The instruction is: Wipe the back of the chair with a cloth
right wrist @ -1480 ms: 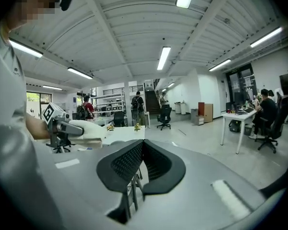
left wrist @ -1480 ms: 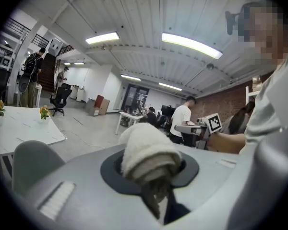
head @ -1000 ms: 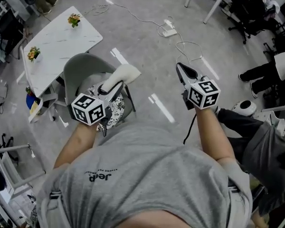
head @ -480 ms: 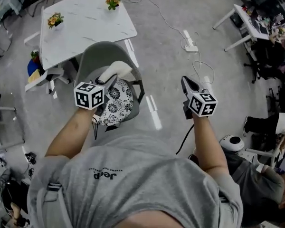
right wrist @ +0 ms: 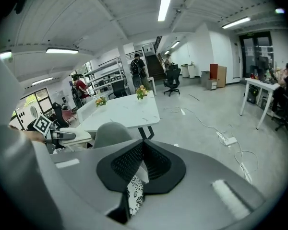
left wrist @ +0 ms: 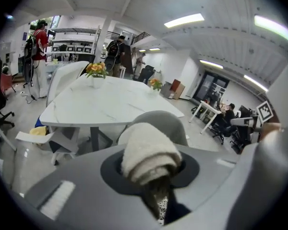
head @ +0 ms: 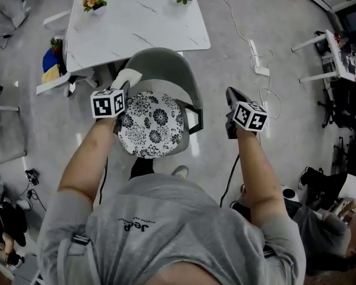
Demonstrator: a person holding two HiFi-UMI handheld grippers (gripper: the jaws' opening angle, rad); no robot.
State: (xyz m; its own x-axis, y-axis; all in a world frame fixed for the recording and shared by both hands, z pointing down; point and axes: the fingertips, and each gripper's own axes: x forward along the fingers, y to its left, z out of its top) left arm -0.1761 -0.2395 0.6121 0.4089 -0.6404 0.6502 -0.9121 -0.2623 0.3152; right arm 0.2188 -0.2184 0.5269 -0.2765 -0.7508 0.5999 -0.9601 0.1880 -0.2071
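A grey shell chair stands below me, its curved back (head: 166, 61) toward the white table and a black-and-white flowered cushion (head: 151, 123) on the seat. My left gripper (head: 122, 85) is shut on a folded white cloth (head: 129, 76), held at the left end of the chair back's rim. In the left gripper view the cloth (left wrist: 149, 155) bulges from the jaws, with the chair back (left wrist: 165, 123) just beyond. My right gripper (head: 230, 94) hangs to the right of the chair, apart from it, shut on nothing (right wrist: 142, 150).
A white marble table (head: 136, 19) with two small flower pots (head: 95, 0) stands right behind the chair. A power strip and cables (head: 258, 58) lie on the floor to the right. People (left wrist: 116, 49) and desks are farther off.
The chair has come from my left to straight in front, between the grippers. My left gripper with the cloth has moved from over the seat to the back's left rim.
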